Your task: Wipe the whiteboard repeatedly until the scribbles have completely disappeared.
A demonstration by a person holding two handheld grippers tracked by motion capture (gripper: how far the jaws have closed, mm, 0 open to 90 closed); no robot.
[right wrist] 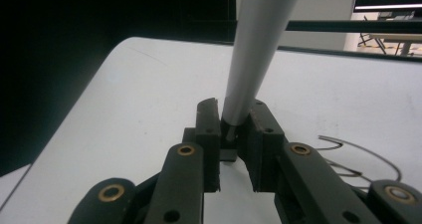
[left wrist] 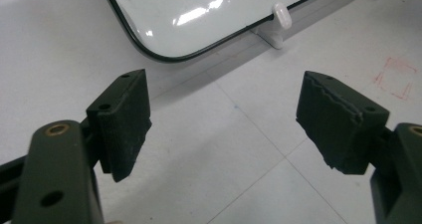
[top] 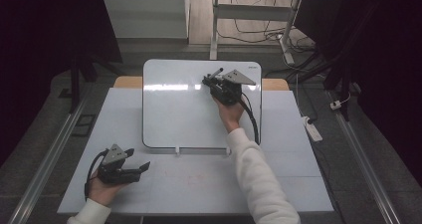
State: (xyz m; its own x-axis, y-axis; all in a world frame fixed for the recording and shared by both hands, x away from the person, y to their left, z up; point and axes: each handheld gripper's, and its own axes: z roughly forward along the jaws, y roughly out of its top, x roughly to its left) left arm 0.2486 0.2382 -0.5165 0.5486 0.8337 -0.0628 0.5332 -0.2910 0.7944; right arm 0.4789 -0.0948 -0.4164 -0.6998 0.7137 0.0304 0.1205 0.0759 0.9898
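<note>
High view had the right gripper (top: 215,81) up near the far right corner of the whiteboard (top: 174,109), which stood propped on the table (top: 209,184) toward its far edge. Its jaws were pinched tight on a marker (top: 216,73), with the dark end sticking out past them toward the board's top edge. Right gripper view showed that grip up close: both pads clamped on the narrow end of the grey barrel (right wrist: 259,45), and some thin dark curved strokes (right wrist: 358,154) already on the board surface to the right.

The left gripper (top: 142,168) sat low near the table's front left corner, jaws spread wide with nothing between them, pointing at the board's lower corner and one of its white clips (left wrist: 280,16).

My guess is the marker's light, stiff and pretty slick plastic, so a grip that close to one end could let it swivel once the tip pushes on the board. I'd take hold nearer mid-barrel.

Couldn't actually see the writing tip or whether it touched the board, and the strokes were too cut off to read. Faint red marks (left wrist: 395,77) on the table were also unclear.
</note>
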